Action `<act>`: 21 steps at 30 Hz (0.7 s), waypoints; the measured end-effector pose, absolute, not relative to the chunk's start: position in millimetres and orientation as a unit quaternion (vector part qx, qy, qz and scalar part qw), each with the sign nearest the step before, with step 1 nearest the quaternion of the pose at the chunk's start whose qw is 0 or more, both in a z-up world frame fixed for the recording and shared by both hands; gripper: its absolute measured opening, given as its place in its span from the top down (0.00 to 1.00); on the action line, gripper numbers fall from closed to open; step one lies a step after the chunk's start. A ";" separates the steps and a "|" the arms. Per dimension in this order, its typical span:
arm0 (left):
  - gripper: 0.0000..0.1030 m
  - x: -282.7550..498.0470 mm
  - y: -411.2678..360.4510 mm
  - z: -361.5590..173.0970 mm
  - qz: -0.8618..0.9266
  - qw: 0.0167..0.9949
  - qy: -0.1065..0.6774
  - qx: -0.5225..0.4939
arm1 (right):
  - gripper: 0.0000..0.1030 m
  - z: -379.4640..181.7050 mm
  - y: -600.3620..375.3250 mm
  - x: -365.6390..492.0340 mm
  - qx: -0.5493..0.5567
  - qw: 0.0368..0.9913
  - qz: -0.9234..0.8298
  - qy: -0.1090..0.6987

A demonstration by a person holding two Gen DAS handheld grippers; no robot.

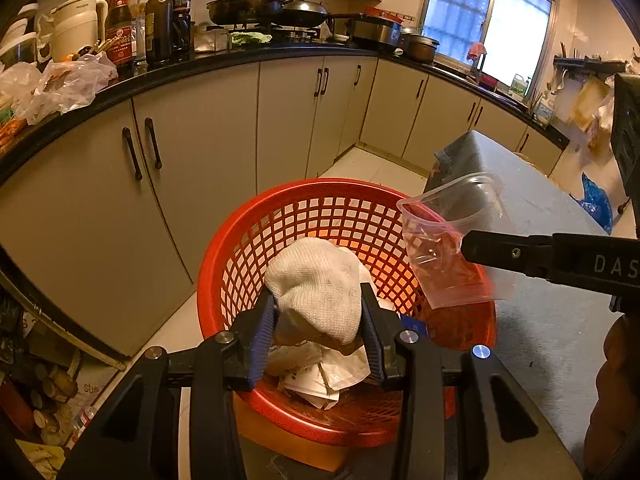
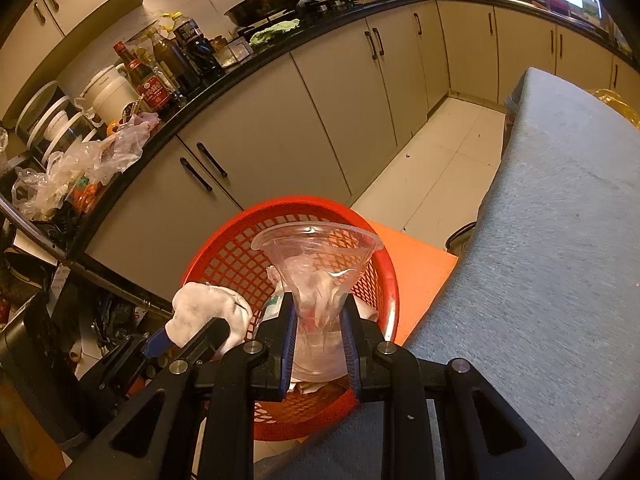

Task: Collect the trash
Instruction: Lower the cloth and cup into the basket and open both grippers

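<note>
A red mesh basket (image 1: pixel 248 240) stands beside the grey table and also shows in the right wrist view (image 2: pixel 224 256). It holds crumpled white paper (image 1: pixel 320 380). My left gripper (image 1: pixel 320 320) is shut on a white knitted cloth (image 1: pixel 320 280) and holds it over the basket; the cloth also shows in the right wrist view (image 2: pixel 208 312). My right gripper (image 2: pixel 320 340) is shut on a crushed clear plastic cup (image 2: pixel 320 272), held over the basket's right rim; the cup also shows in the left wrist view (image 1: pixel 444 248).
A grey cloth-covered table (image 2: pixel 560 240) is on the right. Beige cabinets (image 1: pixel 200 140) under a black counter run along the far side, with bottles (image 1: pixel 160 20), plastic bags (image 1: pixel 60 84) and pans (image 1: pixel 248 8). An orange board (image 2: pixel 420 264) lies under the basket. Clutter lies at lower left.
</note>
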State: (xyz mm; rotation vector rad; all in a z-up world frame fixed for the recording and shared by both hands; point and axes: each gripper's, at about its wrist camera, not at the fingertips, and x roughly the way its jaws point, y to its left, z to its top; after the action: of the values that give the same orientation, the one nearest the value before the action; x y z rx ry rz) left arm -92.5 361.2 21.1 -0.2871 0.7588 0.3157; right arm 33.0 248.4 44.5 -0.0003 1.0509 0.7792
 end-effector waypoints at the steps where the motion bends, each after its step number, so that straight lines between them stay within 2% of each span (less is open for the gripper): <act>1: 0.63 -92.2 361.4 20.6 0.153 0.907 0.368 -0.139 | 0.77 43.8 248.9 33.5 0.000 0.793 0.362 0.490; 10: 0.63 -90.9 363.3 18.0 0.154 0.906 0.368 -0.139 | 0.76 39.1 252.8 36.2 0.001 0.791 0.361 0.494; 15: 0.59 -91.3 363.8 18.1 0.149 0.908 0.367 -0.139 | 0.75 39.9 253.7 35.8 -0.002 0.790 0.362 0.495; 19: 0.49 -92.4 363.1 19.0 0.148 0.910 0.362 -0.139 | 0.62 42.5 251.2 36.1 0.003 0.789 0.368 0.493; 21: 0.43 -93.5 362.7 20.6 0.148 0.912 0.357 -0.139 | 0.61 45.5 249.3 35.3 0.002 0.792 0.368 0.488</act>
State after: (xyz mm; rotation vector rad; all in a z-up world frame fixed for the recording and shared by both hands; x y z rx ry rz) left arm -93.5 362.7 20.6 -0.2867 0.7351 0.3048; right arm 35.3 249.3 45.5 0.0048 1.0496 0.7919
